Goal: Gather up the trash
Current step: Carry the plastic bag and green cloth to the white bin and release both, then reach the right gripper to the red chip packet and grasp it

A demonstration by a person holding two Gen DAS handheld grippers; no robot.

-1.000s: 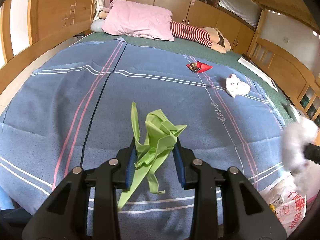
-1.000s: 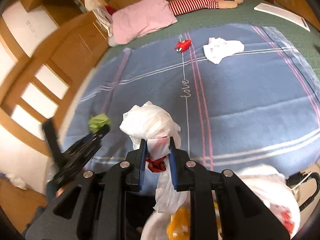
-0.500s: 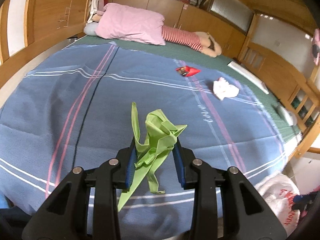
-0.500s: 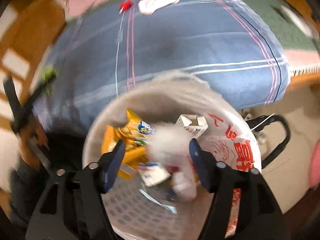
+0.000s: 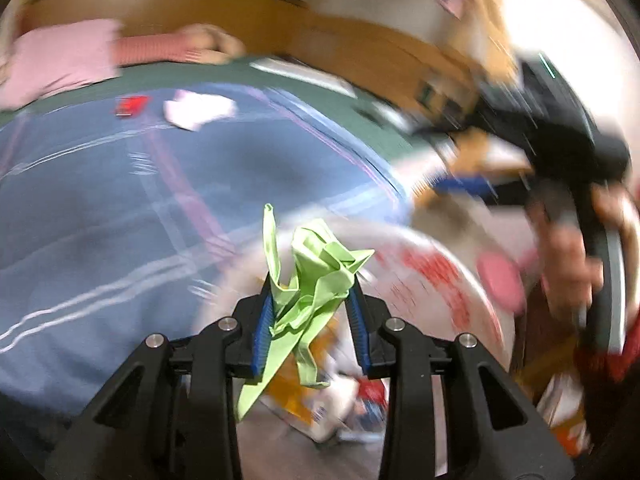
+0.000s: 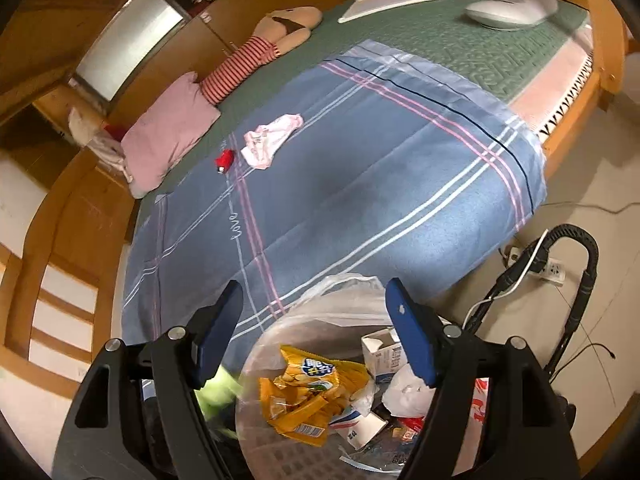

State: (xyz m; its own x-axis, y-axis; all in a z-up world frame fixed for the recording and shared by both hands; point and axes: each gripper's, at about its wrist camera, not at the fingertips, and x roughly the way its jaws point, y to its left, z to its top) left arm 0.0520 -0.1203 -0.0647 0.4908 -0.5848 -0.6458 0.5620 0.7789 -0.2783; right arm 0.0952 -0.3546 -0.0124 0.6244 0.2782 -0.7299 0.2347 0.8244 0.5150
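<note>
My left gripper [image 5: 310, 304] is shut on a crumpled green wrapper [image 5: 316, 276] and holds it above the bag-lined trash bin [image 5: 452, 280]; this view is blurred by motion. My right gripper [image 6: 314, 320] is open and empty above the same bin [image 6: 340, 308], where the white crumpled bag [image 6: 406, 390] lies among an orange snack bag [image 6: 308, 392] and a small carton [image 6: 382, 354]. A blurred green patch [image 6: 218, 392] shows at the bin's left rim. A red wrapper [image 6: 224, 159] and a white crumpled piece [image 6: 270, 142] lie on the blue blanket [image 6: 360, 184].
A pink pillow [image 6: 168, 132] and a striped doll [image 6: 256, 56] lie at the bed's head. A white board [image 6: 394, 0] and a white device [image 6: 510, 10] sit on the green mattress. A black-handled cart [image 6: 576, 280] and a power strip [image 6: 550, 270] stand on the floor right of the bin.
My right gripper swung over the bin, opened and dropped the white bag into it. My left gripper swung right from above the blanket to over the bin, still holding the green wrapper.
</note>
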